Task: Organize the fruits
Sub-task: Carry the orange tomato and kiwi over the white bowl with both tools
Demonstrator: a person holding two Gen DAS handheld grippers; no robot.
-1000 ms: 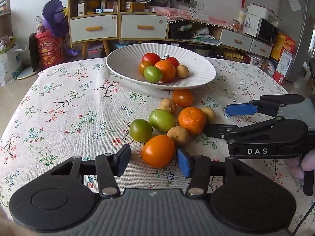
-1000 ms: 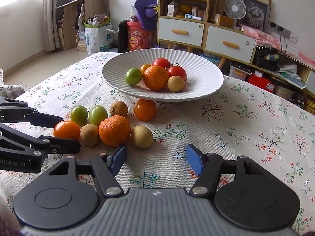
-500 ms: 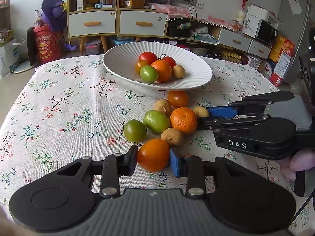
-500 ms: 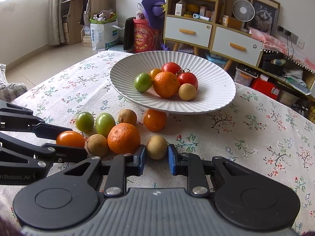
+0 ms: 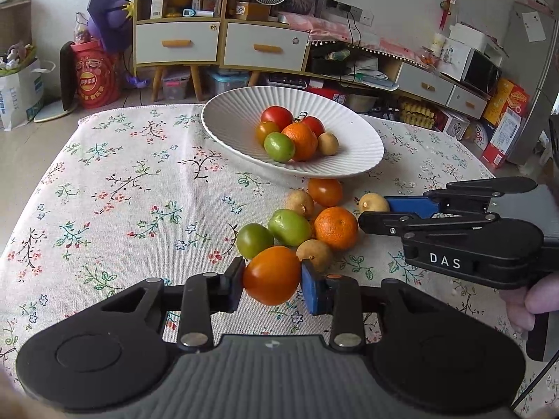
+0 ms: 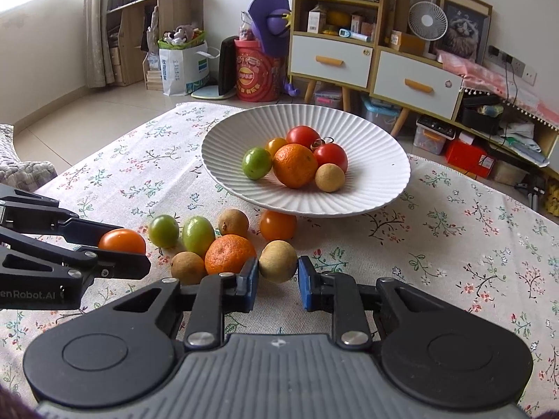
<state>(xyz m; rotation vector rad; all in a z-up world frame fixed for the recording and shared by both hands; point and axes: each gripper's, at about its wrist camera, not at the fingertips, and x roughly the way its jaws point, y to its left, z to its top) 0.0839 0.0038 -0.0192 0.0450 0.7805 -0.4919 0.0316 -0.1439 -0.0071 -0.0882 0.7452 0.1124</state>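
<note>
Left wrist view has the orange tomato (image 5: 271, 275) pinched between both pads of the left gripper (image 5: 271, 281), at the near end of the loose fruit cluster; whether it rests on the flowered tablecloth (image 5: 115, 188) or sits just above it cannot be told. It is slightly oval, its longer axis running roughly across from pad to pad. Just beyond it lie a tan longan (image 5: 314, 255), a green tomato (image 5: 254, 240), a green plum (image 5: 289, 227) and a mandarin (image 5: 336, 228), all touching or nearly so.

From the right wrist view, the right gripper (image 6: 278, 279) is closed on a second tan longan (image 6: 278, 261), nearly round, so no clear axis shows; it sits on the cloth beside the mandarin (image 6: 230, 254). Both pads meet its sides.

Farther back an orange-red tomato (image 6: 277, 224) lies tucked under the rim of the white ribbed plate (image 6: 377, 178), which holds two red tomatoes, an orange, a green fruit, a small orange tomato and a longan.
</note>
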